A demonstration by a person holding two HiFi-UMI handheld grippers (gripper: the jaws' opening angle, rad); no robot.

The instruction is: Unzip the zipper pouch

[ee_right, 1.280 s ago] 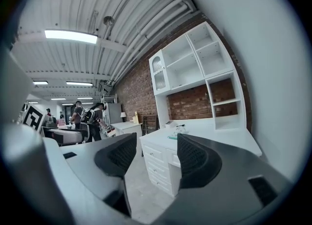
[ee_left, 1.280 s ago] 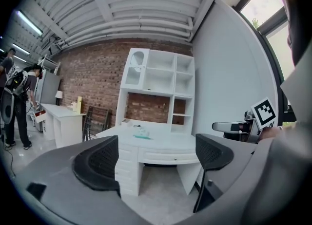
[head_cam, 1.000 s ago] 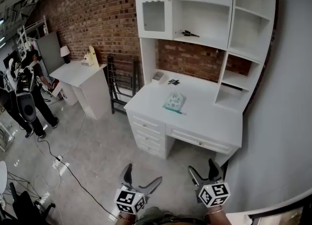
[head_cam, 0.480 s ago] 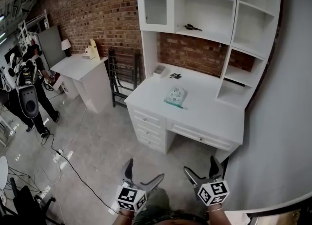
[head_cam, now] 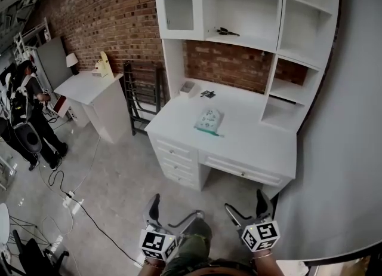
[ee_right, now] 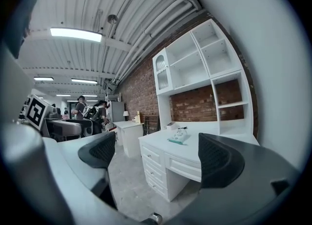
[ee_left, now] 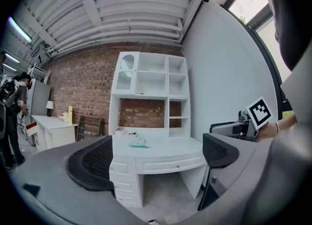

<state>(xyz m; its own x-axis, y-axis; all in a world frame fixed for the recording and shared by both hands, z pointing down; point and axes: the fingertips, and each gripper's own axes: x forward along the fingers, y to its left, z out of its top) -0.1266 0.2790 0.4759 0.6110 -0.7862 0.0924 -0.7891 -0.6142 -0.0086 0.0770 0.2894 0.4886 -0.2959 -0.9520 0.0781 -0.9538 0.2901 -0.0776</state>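
Observation:
The zipper pouch (head_cam: 209, 120), pale with teal print, lies flat on the white desk (head_cam: 250, 143), well ahead of both grippers. It is small in the left gripper view (ee_left: 138, 141) and in the right gripper view (ee_right: 179, 136). My left gripper (head_cam: 176, 209) is held low and level at the bottom of the head view, open and empty (ee_left: 156, 158). My right gripper (head_cam: 246, 204) hangs beside it, also open with nothing between its jaws (ee_right: 158, 155); its jaws have just been opening. Neither gripper is near the pouch.
The desk has drawers (head_cam: 179, 161) and a tall white hutch (head_cam: 239, 6) on top; a small box (head_cam: 188, 88) and a dark item (head_cam: 208, 94) sit at its back. A second white table (head_cam: 89, 83), a black folding rack (head_cam: 140, 98), people (head_cam: 24, 119) and floor cables (head_cam: 65, 191) are to the left. A white wall (head_cam: 346, 149) is on the right.
The right gripper's jaws have spread wider. Both grippers and the view have shifted slightly across the room, and a knee now shows between the grippers in the head view.

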